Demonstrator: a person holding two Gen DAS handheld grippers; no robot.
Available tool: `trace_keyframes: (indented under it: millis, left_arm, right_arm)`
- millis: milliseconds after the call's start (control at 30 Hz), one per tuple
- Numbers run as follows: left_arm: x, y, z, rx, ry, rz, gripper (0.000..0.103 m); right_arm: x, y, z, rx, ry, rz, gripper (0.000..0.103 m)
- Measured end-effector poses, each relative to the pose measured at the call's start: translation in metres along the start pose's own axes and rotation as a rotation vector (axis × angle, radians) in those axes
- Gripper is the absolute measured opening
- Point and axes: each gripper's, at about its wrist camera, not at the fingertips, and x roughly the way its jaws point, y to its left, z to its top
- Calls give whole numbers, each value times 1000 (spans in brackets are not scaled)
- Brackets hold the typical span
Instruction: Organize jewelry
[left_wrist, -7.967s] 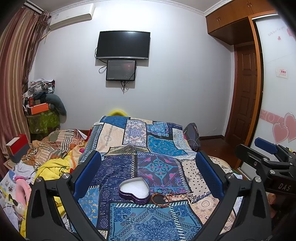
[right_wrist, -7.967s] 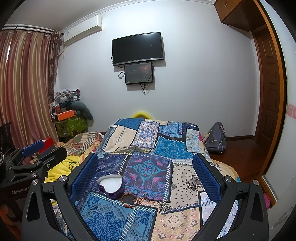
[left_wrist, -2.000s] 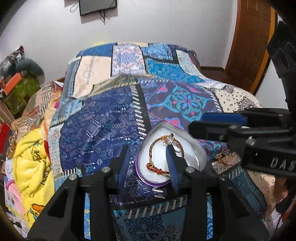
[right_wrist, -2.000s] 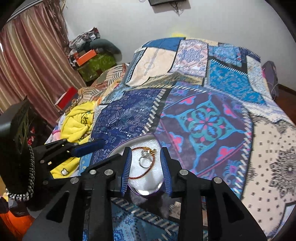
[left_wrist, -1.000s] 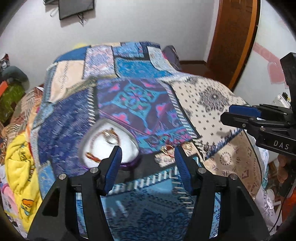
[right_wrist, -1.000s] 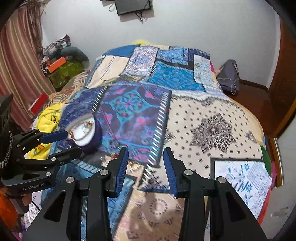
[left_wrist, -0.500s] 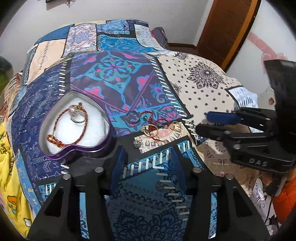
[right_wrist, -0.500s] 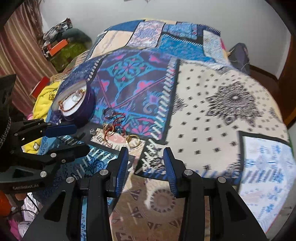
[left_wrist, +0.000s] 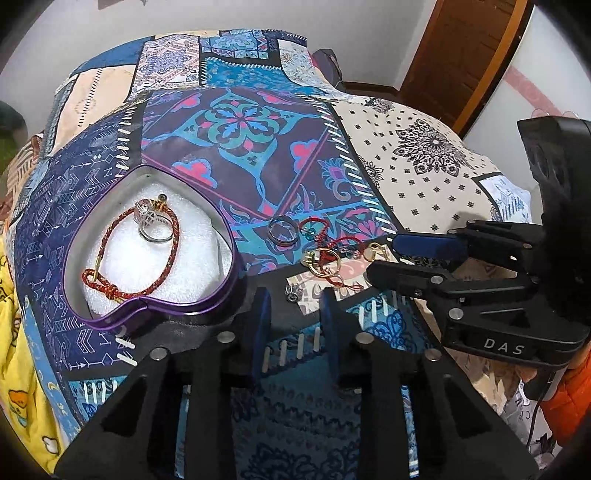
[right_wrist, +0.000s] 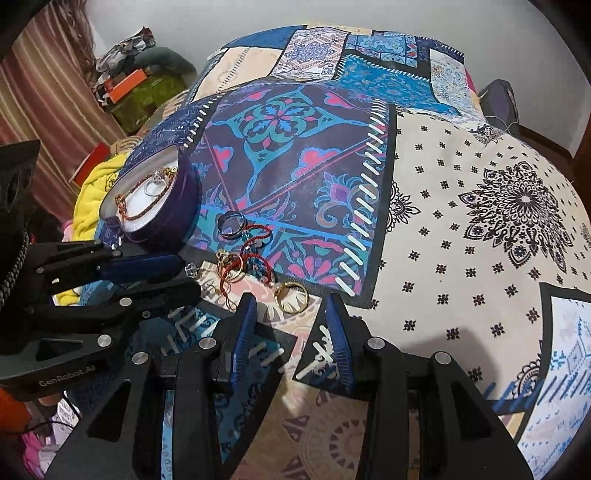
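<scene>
- My left gripper (left_wrist: 293, 325) hovers low, jaws partly open and holding nothing, lined up with a small silver stud (left_wrist: 294, 292) just ahead: likely my next pick.
- My right gripper (right_wrist: 291, 326) is also part-open and empty, its fingers framing a gold ring (right_wrist: 290, 292), so I judge that is its target.
- Just beyond, the red cord tangle (left_wrist: 330, 245) and a dark band ring (left_wrist: 282, 229) lie loose on the patchwork quilt (left_wrist: 424, 155).
- Further left sits the heart-shaped tin (left_wrist: 155, 314), a braided bracelet (left_wrist: 162, 277) and silver ring (left_wrist: 155, 229) already stowed inside.
</scene>
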Motion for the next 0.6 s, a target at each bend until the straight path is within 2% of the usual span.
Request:
trace_keyframes:
  millis: [200,300,367,600]
  left_arm:
    - [4,-3,0,19,-14,19,17]
    - [7,-2,2,13,-17,22,8]
    - [8,0,2,6,-19,13,8]
    - [-3,-3,1,10,-35,26,8]
  right_arm:
    - [4,6,1,-26,-19,-19,35]
    - [6,9,1,-47,-30,-34,26]
    - [7,7,3,-43,-33,-33,20]
    - [3,1,4,-9,-46,-18,18]
